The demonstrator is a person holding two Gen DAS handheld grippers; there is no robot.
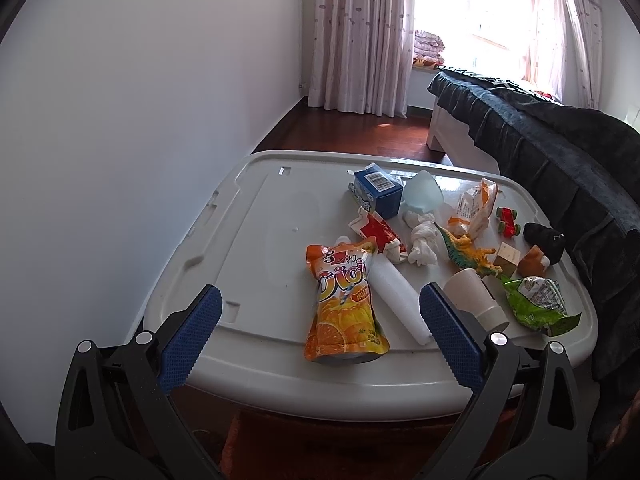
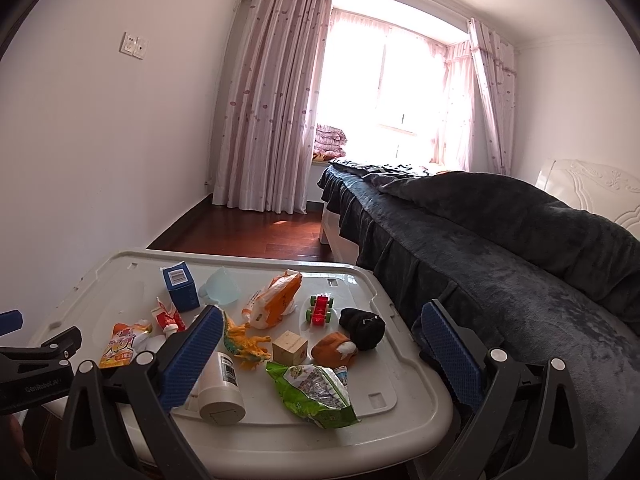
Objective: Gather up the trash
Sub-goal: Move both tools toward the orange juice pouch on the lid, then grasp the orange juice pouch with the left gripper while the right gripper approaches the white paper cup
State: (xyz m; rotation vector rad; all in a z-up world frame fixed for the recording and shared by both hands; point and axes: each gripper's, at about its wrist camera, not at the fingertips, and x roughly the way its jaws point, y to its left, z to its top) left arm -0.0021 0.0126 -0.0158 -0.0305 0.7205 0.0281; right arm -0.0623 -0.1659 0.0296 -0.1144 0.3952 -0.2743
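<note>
Trash lies scattered on the grey table (image 1: 256, 216): orange juice pouch (image 1: 345, 304) at the near edge, white tube (image 1: 396, 300) touching its right side, blue carton (image 1: 378, 194) farther back, green wrapper (image 2: 316, 396) near right. Toys mixed in: dinosaur (image 2: 246, 342), wooden block (image 2: 290, 348), red car (image 2: 319, 309). Paper cup (image 1: 476, 298) lies on its side just beside the tube. Left claw (image 1: 320, 328) wide, empty, astride the pouch. Right claw (image 2: 320, 344) wide, empty. Bed (image 2: 500, 240) flanks the table's right side.

Both the left hand-held gripper (image 1: 320, 320) and the right hand-held gripper (image 2: 322, 338) hover with jaws spread wide, holding nothing.
</note>
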